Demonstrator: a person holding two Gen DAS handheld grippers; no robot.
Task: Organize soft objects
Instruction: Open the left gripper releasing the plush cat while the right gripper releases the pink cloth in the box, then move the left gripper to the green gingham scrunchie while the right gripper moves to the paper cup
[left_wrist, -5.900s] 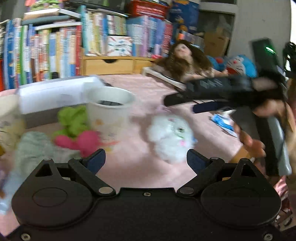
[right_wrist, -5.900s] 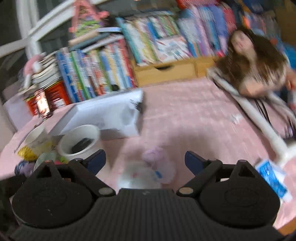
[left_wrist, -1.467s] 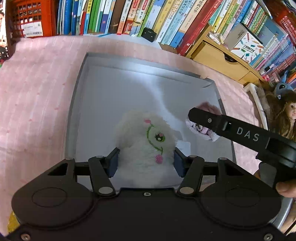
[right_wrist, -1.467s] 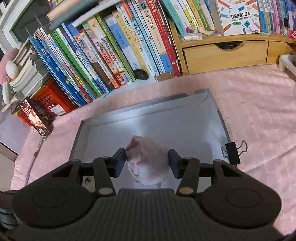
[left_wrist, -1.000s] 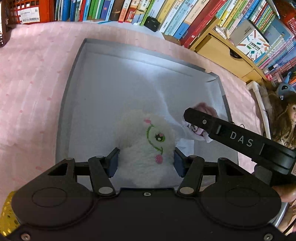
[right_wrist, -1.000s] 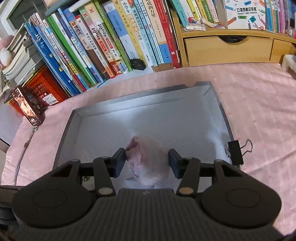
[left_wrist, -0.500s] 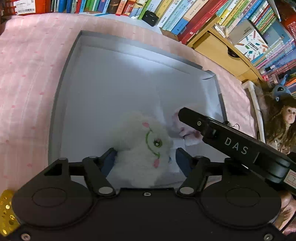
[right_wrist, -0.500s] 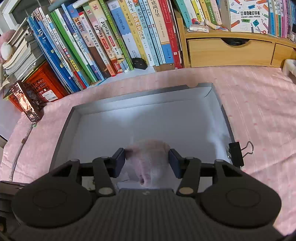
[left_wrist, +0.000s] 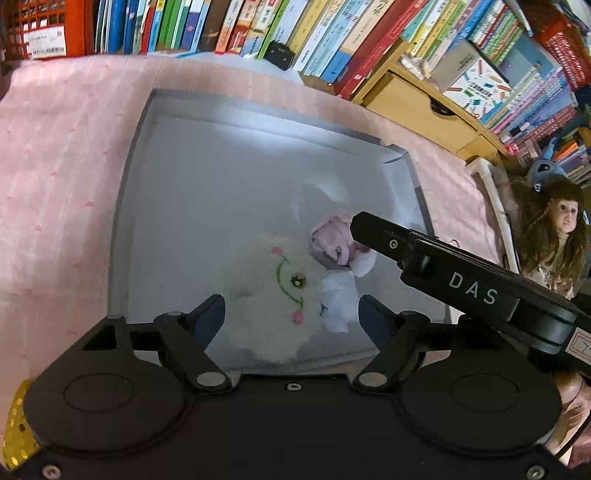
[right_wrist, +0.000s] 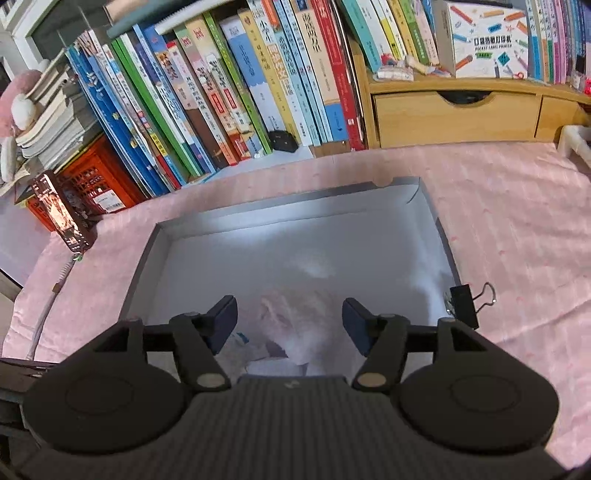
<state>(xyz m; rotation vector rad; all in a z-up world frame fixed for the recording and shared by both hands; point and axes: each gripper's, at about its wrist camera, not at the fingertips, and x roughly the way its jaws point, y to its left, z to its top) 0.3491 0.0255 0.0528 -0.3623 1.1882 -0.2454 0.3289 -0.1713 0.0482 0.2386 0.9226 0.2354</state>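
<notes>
White and fluffy, a plush toy (left_wrist: 271, 295) with a stitched green smile lies in a shallow grey box (left_wrist: 127, 206) on pink cloth (left_wrist: 55, 184). Left gripper (left_wrist: 291, 312) hangs over it, jaws opening, pads clear of the fur. Just right, touching it, lies a pink soft toy (left_wrist: 334, 236), under the right gripper (right_wrist: 290, 319), jaws also opening, not pressing.

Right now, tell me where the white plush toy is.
In the left wrist view, the white plush toy lies in the grey tray, near its front edge, touching the pink toy.
</notes>
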